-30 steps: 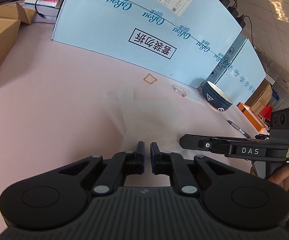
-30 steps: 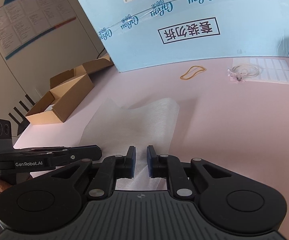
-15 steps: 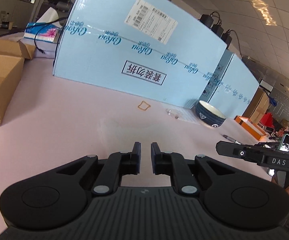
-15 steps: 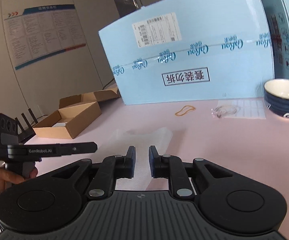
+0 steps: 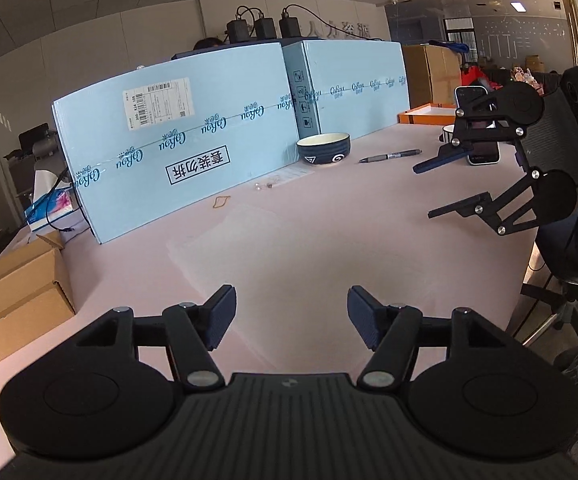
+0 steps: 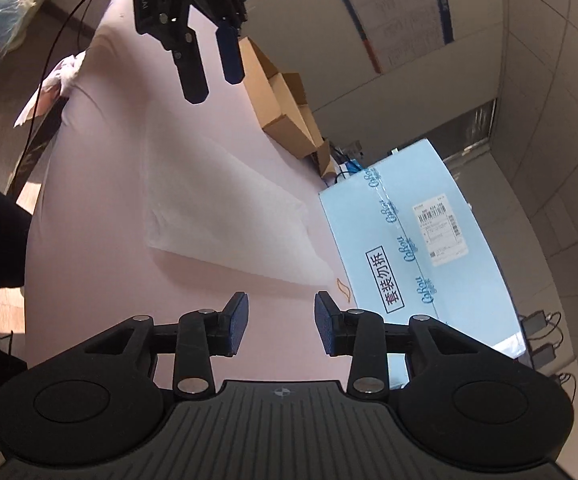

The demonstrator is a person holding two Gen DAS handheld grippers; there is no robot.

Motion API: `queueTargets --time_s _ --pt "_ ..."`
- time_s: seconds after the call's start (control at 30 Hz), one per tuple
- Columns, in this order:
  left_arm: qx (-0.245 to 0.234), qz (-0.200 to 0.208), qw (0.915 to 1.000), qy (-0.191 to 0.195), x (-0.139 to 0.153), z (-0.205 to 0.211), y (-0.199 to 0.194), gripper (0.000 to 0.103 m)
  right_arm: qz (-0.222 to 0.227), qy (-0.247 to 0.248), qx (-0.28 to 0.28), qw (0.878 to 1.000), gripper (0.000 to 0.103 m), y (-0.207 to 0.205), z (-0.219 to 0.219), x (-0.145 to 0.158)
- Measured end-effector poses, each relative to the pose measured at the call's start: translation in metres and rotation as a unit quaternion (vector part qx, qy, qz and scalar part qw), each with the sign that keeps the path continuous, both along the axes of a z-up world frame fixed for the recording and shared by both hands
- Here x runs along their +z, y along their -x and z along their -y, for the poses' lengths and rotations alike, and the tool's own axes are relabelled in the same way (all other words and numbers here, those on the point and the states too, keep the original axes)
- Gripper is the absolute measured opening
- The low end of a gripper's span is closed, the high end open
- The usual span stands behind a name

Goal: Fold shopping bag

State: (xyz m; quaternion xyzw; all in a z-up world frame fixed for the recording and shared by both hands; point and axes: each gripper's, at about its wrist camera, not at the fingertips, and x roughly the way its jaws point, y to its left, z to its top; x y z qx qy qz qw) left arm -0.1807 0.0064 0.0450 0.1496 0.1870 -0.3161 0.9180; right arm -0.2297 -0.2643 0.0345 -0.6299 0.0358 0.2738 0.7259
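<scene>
The shopping bag (image 5: 245, 240) is a thin, translucent white sheet lying flat on the pink table (image 5: 369, 232). In the right wrist view the bag (image 6: 229, 216) shows as a folded, roughly triangular shape. My left gripper (image 5: 291, 312) hovers over the table's near edge, short of the bag, its jaws opening with nothing between them. My right gripper (image 6: 281, 316) hangs above the table beside the bag, jaws also opening and empty. Each gripper appears in the other's view: the right gripper (image 5: 423, 192) at the right, the left gripper (image 6: 213, 88) at the top.
Two long light-blue cartons (image 5: 177, 148) wall off the table's far side. Near them lie a dark bowl (image 5: 324, 149), a pen (image 5: 389, 156) and a rubber band (image 5: 221, 201). An open cardboard box (image 5: 9, 292) sits left, a phone (image 5: 483, 152) and an office chair (image 5: 569, 240) right.
Both grippers went from nearly shut over the bag to open and drew back away from it. The left one rolled and rose; the right view has turned sideways.
</scene>
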Motion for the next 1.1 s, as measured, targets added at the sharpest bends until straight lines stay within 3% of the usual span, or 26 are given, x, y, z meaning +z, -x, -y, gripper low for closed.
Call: queueTargets --time_s 0.13,0.23,0.3,0.43,0.6,0.73,0.87,1.1 --pt "0.005 -0.019 0.9995 0.026 -0.009 0.001 -0.004 0.059 0.029 0.106 0.092 0.99 0.041 0.01 -0.004 -0.019" --pt "0.004 -0.027 0.9993 0.026 -0.015 0.005 -0.006 0.06 0.075 0.199 0.157 0.965 0.046 0.017 -0.004 -0.037" --pt "0.001 -0.036 0.9991 0.023 -0.02 0.008 -0.009 0.061 0.088 0.233 0.189 0.95 0.046 0.016 -0.004 -0.042" --pt "-0.003 -0.043 0.999 0.008 -0.026 0.011 -0.01 0.063 0.084 0.266 0.22 0.935 0.047 0.011 -0.006 -0.038" --pt "-0.006 -0.049 0.9987 0.01 -0.028 0.01 -0.008 0.065 0.079 0.285 0.235 0.926 0.045 0.014 -0.012 -0.038" --pt "-0.015 -0.047 0.9988 0.007 -0.028 0.01 -0.002 0.065 0.079 0.292 0.235 0.924 0.039 0.019 -0.01 -0.044" --pt "-0.052 -0.035 0.998 -0.01 -0.029 0.017 0.011 0.067 0.063 0.289 0.225 0.929 0.003 0.018 -0.005 -0.057" --pt "-0.088 -0.011 0.9951 -0.044 -0.037 0.043 0.02 0.068 0.079 0.238 0.203 0.946 0.003 0.016 -0.003 -0.067"
